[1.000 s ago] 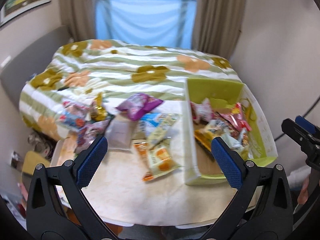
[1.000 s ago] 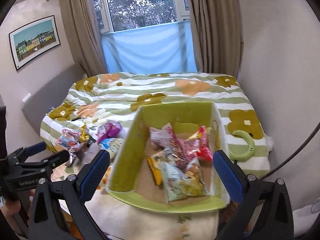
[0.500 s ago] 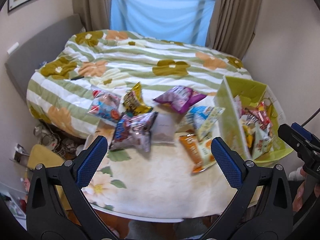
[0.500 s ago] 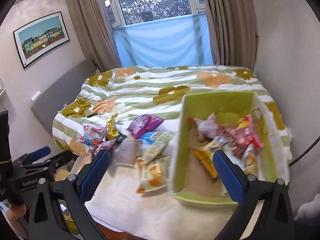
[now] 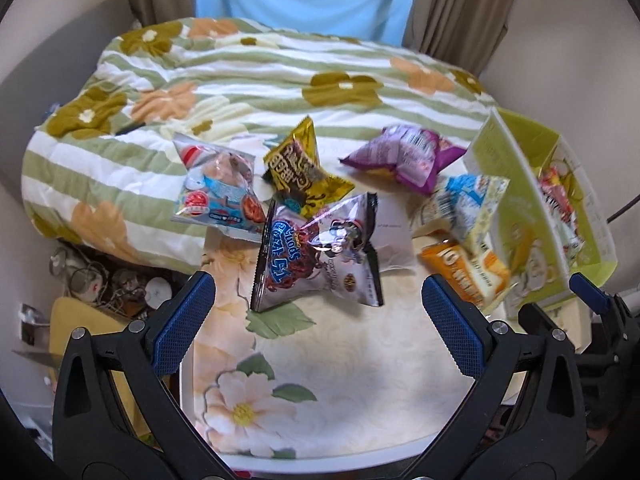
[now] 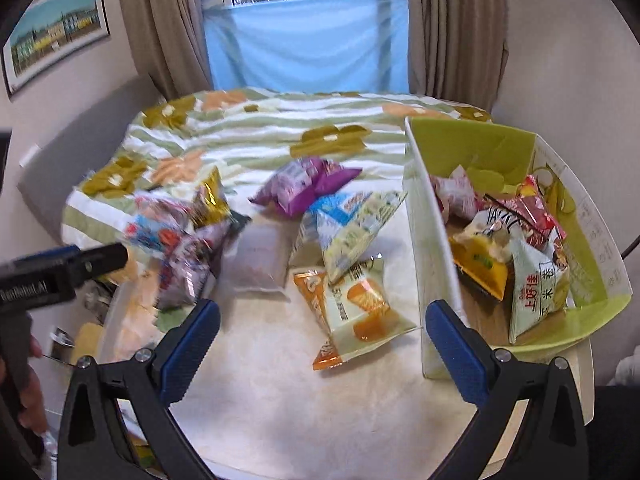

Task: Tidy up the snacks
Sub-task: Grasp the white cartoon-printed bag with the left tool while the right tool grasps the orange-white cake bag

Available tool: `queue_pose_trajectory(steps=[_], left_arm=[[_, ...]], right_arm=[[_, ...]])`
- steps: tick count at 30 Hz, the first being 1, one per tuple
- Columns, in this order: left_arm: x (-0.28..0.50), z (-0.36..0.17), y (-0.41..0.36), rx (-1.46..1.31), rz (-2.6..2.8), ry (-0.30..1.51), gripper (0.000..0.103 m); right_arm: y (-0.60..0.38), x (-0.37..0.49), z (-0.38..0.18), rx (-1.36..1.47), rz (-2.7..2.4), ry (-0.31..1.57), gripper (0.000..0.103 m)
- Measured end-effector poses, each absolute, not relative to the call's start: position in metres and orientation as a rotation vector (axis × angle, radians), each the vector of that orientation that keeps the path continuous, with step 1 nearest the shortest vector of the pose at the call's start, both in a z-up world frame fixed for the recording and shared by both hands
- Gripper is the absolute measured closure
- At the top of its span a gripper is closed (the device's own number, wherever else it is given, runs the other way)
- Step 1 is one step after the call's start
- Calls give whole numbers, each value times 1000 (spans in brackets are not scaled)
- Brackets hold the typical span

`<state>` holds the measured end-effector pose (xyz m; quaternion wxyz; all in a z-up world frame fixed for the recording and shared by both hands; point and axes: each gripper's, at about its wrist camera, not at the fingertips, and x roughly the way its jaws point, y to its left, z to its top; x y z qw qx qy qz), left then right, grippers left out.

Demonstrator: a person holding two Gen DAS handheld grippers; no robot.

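Blue-padded and spread wide, the left gripper and right gripper both hang empty above the flowered tablecloth. Nearest the left one lies a silver snack bag; the orange-and-white packet sits just ahead of the right. Beyond — gold, purple and blue packets, loose. The green box is already part-filled, so another pick seems due: drop, close on a bag, carry it right.

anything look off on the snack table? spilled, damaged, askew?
Nothing looks torn or spilled open. The loose packets lie in an overlapping heap: the silver bag rests on a white pouch, and the blue-and-red packet overhangs the table edge onto the bed. The green box holds others.
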<state>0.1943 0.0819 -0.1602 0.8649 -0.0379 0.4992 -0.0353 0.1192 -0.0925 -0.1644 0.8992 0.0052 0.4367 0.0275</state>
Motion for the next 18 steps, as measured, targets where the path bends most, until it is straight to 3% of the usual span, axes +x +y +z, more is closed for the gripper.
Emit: queue_pose_trajectory(steps=[18], left_arm=[[264, -244, 43, 70, 35, 1156, 1]], right_arm=[[-62, 155, -237, -283, -23, 900, 1]])
